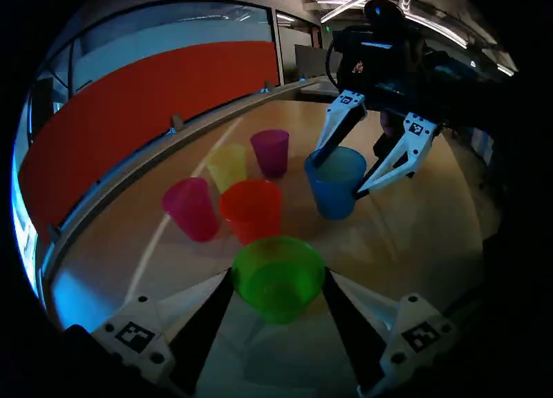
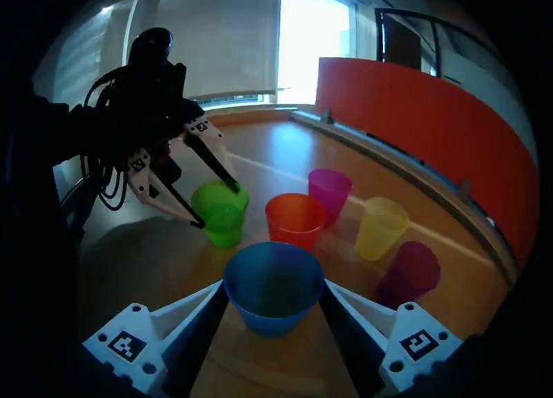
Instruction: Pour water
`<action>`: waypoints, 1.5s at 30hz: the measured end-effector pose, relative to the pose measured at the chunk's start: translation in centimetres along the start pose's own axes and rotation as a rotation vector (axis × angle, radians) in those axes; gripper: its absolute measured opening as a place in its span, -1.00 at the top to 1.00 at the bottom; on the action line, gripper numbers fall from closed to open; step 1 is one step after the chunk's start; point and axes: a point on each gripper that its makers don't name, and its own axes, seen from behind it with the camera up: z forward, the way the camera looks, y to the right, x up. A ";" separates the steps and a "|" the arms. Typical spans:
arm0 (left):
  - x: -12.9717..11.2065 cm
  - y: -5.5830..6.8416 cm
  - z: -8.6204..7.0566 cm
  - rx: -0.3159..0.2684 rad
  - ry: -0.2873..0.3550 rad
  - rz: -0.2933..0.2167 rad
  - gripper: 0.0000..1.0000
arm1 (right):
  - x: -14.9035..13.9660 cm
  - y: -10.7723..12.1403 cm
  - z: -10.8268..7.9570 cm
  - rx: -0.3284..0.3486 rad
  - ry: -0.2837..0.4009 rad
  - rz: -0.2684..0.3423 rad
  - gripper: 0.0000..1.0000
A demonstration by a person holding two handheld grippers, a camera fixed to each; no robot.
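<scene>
- Green cup (image 1: 278, 277) sits lowest in the left gripper view, at bottom centre, pinched between the two fingers of the left gripper (image 1: 276, 273). Both fingers press its sides, so the jaws are narrowed onto it.
- Blue cup (image 2: 273, 287) fills the same bottom-centre spot in the right gripper view, held in the same way by the right gripper (image 2: 273, 284), with a finger against each side.
- Each view also shows the other pair at a distance. The right gripper and blue cup are at upper right of the left gripper view, and the left gripper and green cup are at centre left of the right gripper view.
- Both held cups are upright with their mouths level. Gripping just under the rim probably leaves room to tip one over the other, so this looks like the start of a pour.
- Whether either cup holds water I cannot tell. The blue one's inside looks dull and flat from afar.
- Between the two held cups, on the wooden table (image 1: 415, 225), stand an orange cup (image 1: 251, 208), a pink cup (image 1: 190, 208), a yellow cup (image 1: 227, 166) and a purple cup (image 1: 269, 153), bunched near one another and free of the fingers.
- Count: six cups, one of each colour, and two grippers.
</scene>
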 end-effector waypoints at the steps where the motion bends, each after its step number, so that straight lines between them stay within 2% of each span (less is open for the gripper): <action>1: 0.0 0.0 0.0 -0.002 0.000 0.000 -0.77 | -0.1 0.0 0.0 0.000 -0.001 0.000 -0.85; 18: -0.1 0.3 0.1 -0.016 0.000 -0.010 -0.77 | -1.3 0.0 0.2 -0.006 -0.022 0.002 -0.85; 45: -1.1 -0.2 -0.3 -0.007 -0.014 -0.039 -0.80 | -2.3 -0.3 0.1 -0.014 -0.039 -0.001 -0.92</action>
